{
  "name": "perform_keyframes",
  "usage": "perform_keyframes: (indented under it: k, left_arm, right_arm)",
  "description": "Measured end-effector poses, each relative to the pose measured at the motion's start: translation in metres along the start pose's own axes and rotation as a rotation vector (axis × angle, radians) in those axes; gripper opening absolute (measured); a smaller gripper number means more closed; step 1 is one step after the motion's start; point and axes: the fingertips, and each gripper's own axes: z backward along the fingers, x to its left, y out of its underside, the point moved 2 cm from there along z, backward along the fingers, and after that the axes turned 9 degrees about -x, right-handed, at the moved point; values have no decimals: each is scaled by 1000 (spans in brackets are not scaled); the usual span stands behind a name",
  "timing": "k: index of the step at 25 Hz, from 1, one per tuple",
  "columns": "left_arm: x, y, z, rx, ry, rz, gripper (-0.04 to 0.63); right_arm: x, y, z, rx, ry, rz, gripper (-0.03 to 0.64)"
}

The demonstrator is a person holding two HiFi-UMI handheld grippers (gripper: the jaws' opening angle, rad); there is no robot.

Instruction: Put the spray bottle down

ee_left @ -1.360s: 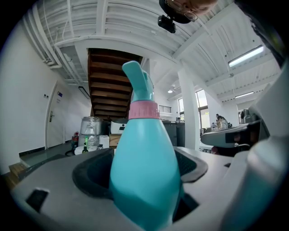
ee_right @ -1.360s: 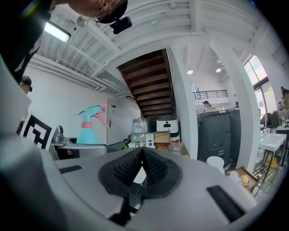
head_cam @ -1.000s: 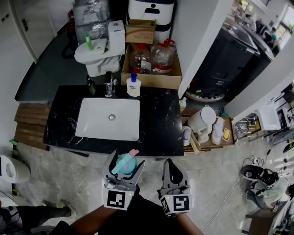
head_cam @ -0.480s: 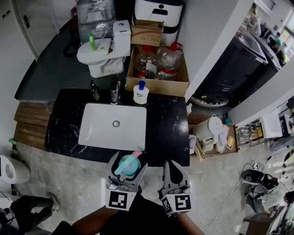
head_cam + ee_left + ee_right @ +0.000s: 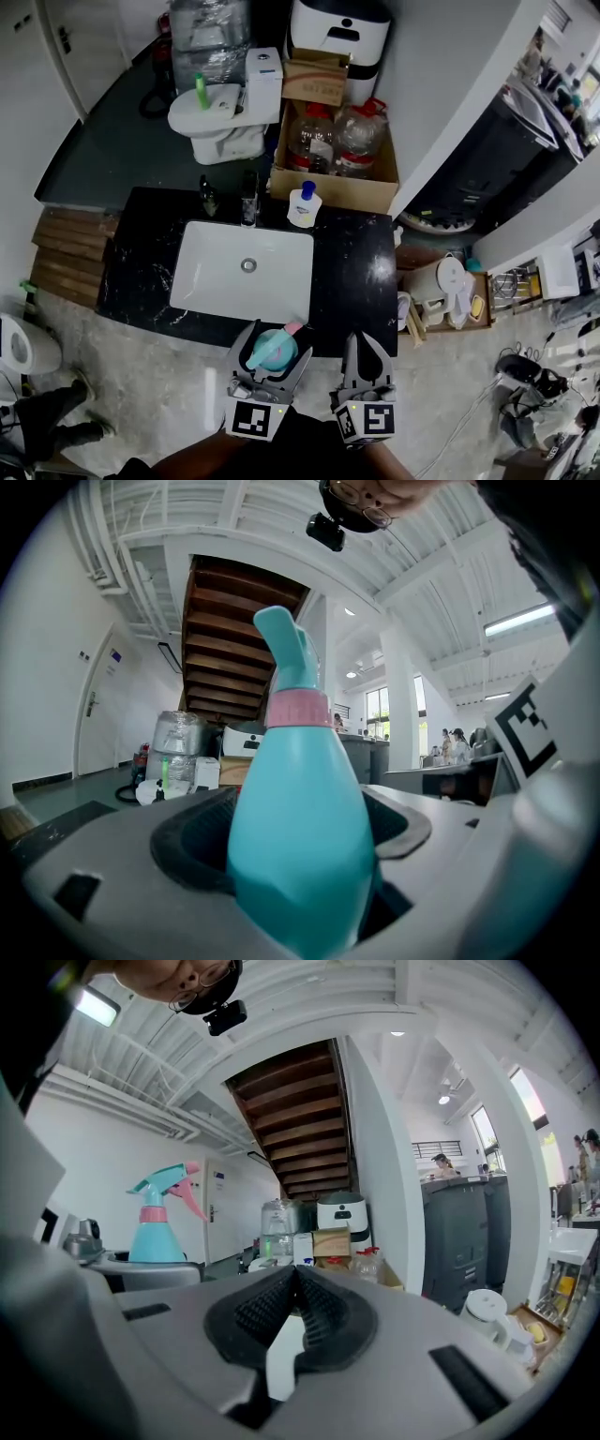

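Teal plastic with a pink collar and trigger, the one spray bottle (image 5: 269,350) is standing upright between the jaws of the left gripper (image 5: 274,337), which are clamping its belly from both sides. Its long axis is running vertically and its nozzle is pointing far and right. The right gripper (image 5: 364,345) is hanging just beside it on the right, jaws pressed together on nothing. Both are sitting over the near edge of the black stone counter (image 5: 349,272), so the bare stretch right of the white sink (image 5: 225,281) is lying just far and right of the bottle, probably the landing spot for the left hand. Showing in all: one spray bottle, two grippers, one sink, one tap (image 5: 249,202), one white soap bottle (image 5: 302,204) at the counter's far edge, and two water jugs (image 5: 361,139) in one cardboard box (image 5: 328,190).
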Motion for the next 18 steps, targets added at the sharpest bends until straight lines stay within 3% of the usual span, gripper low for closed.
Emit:
perform_keyframes:
  k: [5,12,18]
  left_arm:
    - [10,2,-1,4,5,-6,400]
    - [17,-3,6,-14,-35,4,400]
    - [10,-3,-2,0,-13,-10,400]
  right_arm:
    - [-12,1,-2,12,39,6,15]
    - [-66,-9,0,-11,152,22,15]
    - [-38,-8,-3,-21,55,34,15]
